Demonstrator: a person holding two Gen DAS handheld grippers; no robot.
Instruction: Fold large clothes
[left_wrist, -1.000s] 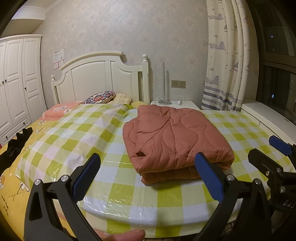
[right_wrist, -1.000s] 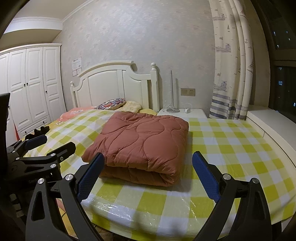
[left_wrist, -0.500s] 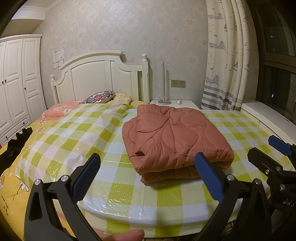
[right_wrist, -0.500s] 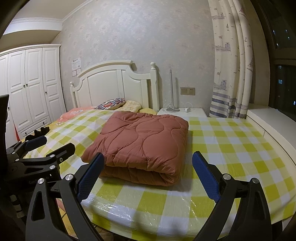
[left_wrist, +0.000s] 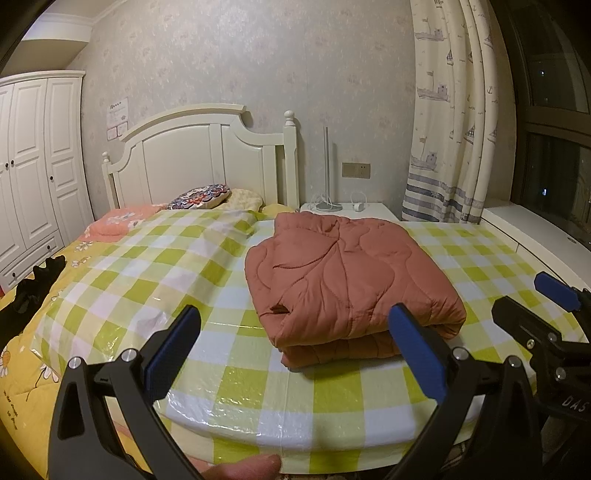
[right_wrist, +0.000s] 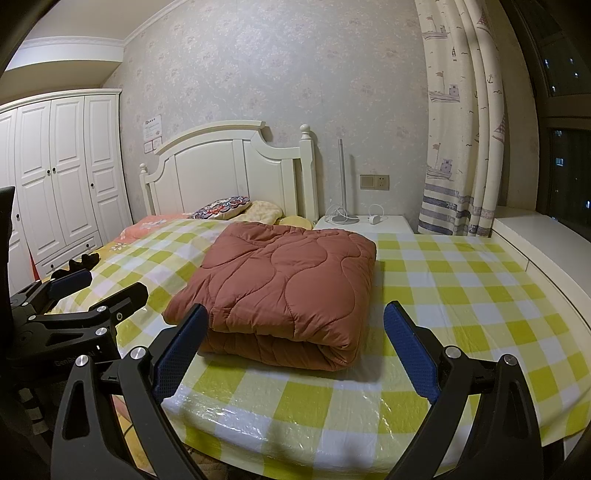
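Quilted rust-brown comforter (left_wrist: 347, 284) lies folded into a thick, squarish bundle on the green-and-white checked plastic sheet (left_wrist: 147, 280) that covers the bed (right_wrist: 229, 162), with its rounded fold facing the near edge in the right wrist view. Both tongs hang short of the bed's near edge and touch nothing. Left tongs (left_wrist: 295, 347) stand wide open and empty, blue pads spread apart, a fingertip (left_wrist: 243, 468) showing below them. Right tongs (right_wrist: 295, 347) are likewise wide open and empty, framing the bundle's near side. Each pair shows at the margin of the other's view.
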